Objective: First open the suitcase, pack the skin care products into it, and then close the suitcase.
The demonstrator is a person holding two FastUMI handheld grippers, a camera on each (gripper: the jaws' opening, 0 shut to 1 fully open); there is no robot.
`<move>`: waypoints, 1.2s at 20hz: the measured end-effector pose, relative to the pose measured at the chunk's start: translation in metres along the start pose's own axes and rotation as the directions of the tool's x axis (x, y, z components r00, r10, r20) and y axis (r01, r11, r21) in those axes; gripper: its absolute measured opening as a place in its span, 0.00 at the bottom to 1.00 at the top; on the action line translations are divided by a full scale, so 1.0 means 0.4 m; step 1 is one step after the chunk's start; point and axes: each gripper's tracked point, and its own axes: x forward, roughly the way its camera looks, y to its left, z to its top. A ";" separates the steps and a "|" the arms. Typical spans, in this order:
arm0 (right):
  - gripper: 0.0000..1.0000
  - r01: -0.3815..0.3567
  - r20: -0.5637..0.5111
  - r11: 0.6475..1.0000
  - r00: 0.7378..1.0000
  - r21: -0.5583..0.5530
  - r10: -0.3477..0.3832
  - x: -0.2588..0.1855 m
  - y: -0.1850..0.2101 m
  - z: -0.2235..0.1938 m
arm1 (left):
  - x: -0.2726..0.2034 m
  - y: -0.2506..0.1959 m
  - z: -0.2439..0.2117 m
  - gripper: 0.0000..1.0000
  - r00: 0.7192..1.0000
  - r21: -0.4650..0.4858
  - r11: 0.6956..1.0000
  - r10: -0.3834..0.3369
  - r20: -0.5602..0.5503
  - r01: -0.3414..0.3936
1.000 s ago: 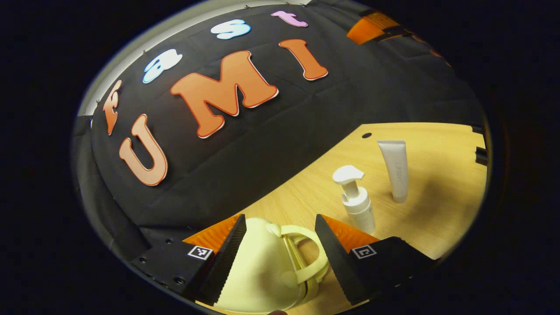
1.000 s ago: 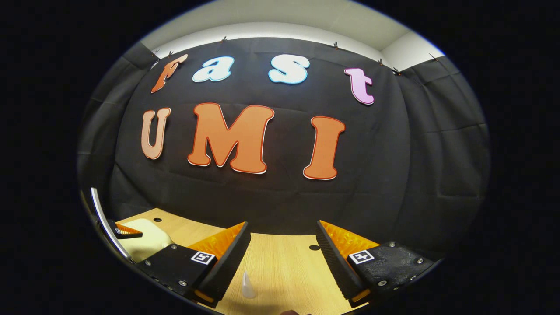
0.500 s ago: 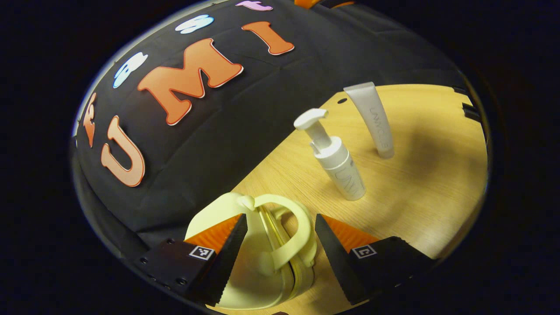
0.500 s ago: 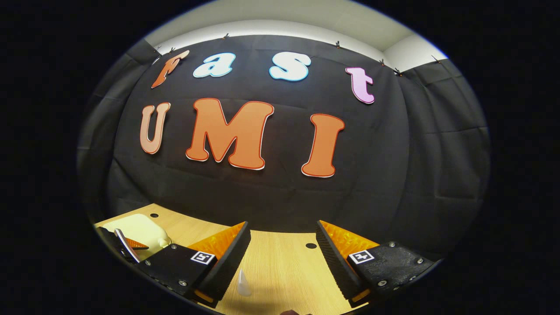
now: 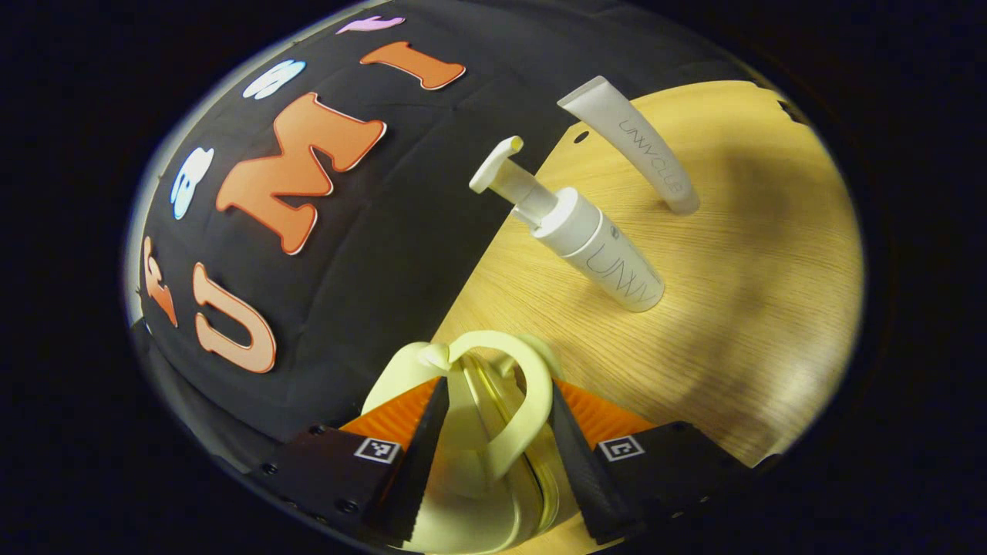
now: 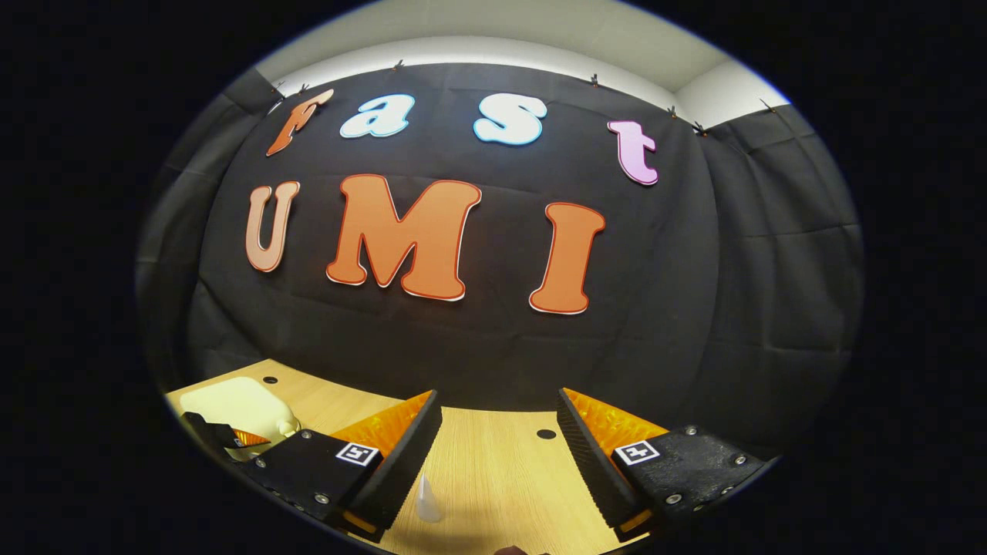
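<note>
Step in hand: opening the suitcase [image 5: 463, 462], judged not yet done, since its two pale yellow shells look shut together along the seam.
Suitcase: stands on the table [image 5: 740, 308] near the cloth wall, with its looped handle [image 5: 524, 401] between the fingers of the left hand-held gripper [image 5: 493, 455].
Left hand-held gripper: parted, one finger on each side of the handle; whether either touches it I cannot tell.
Right hand-held gripper [image 6: 497, 455]: released and empty, held above bare table, well apart from the suitcase [image 6: 231, 405] at that view's left edge.
How to do it well: close squarely on one shell's edge or the handle, not across the seam (squeezing both shells would hold it shut), and steady the base with the other hand-held gripper.
Products: pump bottle [image 5: 586, 239] and tube [image 5: 640, 146] stand upright, near each other, beyond the suitcase.
Room: open table on the bottle side; the wall is close behind, so swing the lid away from it.
</note>
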 end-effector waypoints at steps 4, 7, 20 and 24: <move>0.95 -0.002 0.002 1.000 1.000 -0.008 0.002 -0.010 0.002 0.001 | -0.001 -0.002 0.024 0.49 1.000 0.033 0.999 -0.010 0.022 0.010; 0.95 0.001 0.004 1.000 1.000 -0.016 -0.001 -0.017 0.000 0.000 | -0.002 0.011 0.031 0.25 0.999 0.010 1.000 0.006 0.034 -0.006; 0.96 -0.045 0.004 0.999 0.999 -0.009 0.045 -0.005 0.060 0.007 | -0.058 0.140 0.068 0.08 0.983 -0.526 0.837 0.181 0.011 -0.148; 0.96 -0.067 -0.001 0.998 0.998 -0.013 0.067 0.001 0.091 0.005 | -0.062 0.173 0.066 0.08 0.977 -0.617 0.767 0.212 -0.010 -0.173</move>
